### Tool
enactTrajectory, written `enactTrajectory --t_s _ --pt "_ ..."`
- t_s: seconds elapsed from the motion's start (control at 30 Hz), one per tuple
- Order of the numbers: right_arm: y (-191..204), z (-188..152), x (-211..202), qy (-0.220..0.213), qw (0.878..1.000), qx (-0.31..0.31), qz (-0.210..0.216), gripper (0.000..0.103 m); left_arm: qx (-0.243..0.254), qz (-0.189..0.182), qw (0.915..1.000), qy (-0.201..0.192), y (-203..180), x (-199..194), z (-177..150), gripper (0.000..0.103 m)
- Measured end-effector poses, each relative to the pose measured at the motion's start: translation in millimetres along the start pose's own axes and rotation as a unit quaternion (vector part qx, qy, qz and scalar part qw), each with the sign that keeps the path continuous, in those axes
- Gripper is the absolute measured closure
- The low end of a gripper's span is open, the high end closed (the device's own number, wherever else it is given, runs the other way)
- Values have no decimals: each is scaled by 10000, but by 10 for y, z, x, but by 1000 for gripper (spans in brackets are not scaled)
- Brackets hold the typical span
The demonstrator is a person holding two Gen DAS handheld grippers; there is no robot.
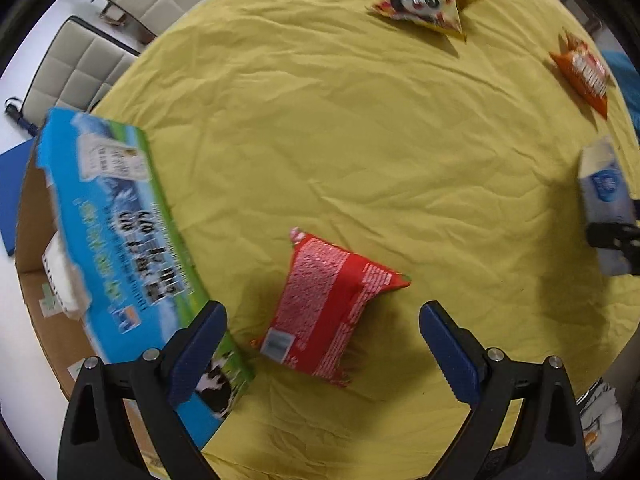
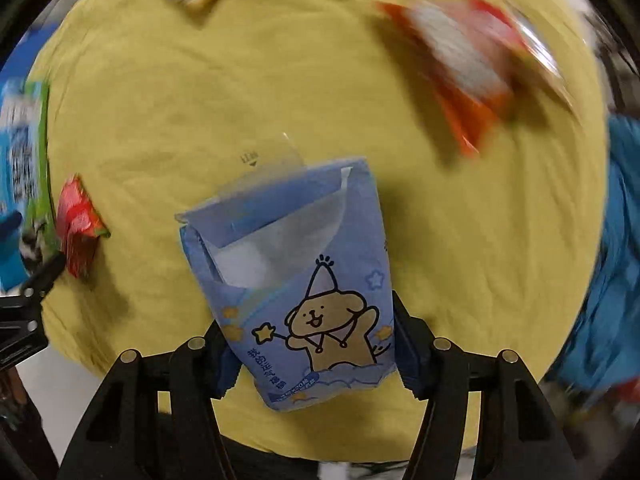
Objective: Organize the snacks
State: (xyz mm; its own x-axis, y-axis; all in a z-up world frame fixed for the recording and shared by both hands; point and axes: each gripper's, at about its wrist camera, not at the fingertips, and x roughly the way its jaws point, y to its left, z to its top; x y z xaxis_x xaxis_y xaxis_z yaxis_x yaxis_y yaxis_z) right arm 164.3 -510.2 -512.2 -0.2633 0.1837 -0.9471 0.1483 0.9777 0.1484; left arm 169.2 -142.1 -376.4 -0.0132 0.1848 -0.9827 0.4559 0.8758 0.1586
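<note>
In the left wrist view my left gripper point(image 1: 322, 342) stands open above the yellow cloth, and a red snack packet point(image 1: 328, 306) lies between its blue fingers. To its left stands a blue and green carton box point(image 1: 120, 240), its top open. In the right wrist view my right gripper point(image 2: 312, 354) is shut on a pale blue tissue pack point(image 2: 296, 280) with a cartoon dog on it, held above the cloth. The same blue pack point(image 1: 604, 200) shows at the right edge of the left view.
A panda-print snack bag point(image 1: 428, 0) and an orange snack bag point(image 1: 584, 72) lie at the far side of the yellow cloth point(image 1: 320, 120). The orange bag point(image 2: 460, 68) is blurred in the right view. Padded chairs point(image 1: 120, 20) stand beyond the table. Blue fabric point(image 2: 616, 260) lies at the right.
</note>
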Motion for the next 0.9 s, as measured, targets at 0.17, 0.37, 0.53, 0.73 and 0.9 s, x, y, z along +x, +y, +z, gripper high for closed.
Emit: enactTrajectory --t_s 0.17,0.37,0.53,0.73,0.9 --pt "-281 -80 -258 -557 9965 373 493 7 168 354 9976 565 -53 298 55 4" --pt "-621 27 -745 -1026 9907 711 534 7 17 108 9927 1205 25 667 73 4" --pt "-1059 197 -870 -1258 9609 2122 1260 7 -590 -500 9887 1283 57 736 57 43" --pt "-1166 561 -702 -1142 9260 3083 1856 11 -1519 -1163 9787 750 153 548 155 57" --pt "-912 790 -434 -857 9342 3082 1577 52 -1889 -1641 9660 646 247 568 197 57"
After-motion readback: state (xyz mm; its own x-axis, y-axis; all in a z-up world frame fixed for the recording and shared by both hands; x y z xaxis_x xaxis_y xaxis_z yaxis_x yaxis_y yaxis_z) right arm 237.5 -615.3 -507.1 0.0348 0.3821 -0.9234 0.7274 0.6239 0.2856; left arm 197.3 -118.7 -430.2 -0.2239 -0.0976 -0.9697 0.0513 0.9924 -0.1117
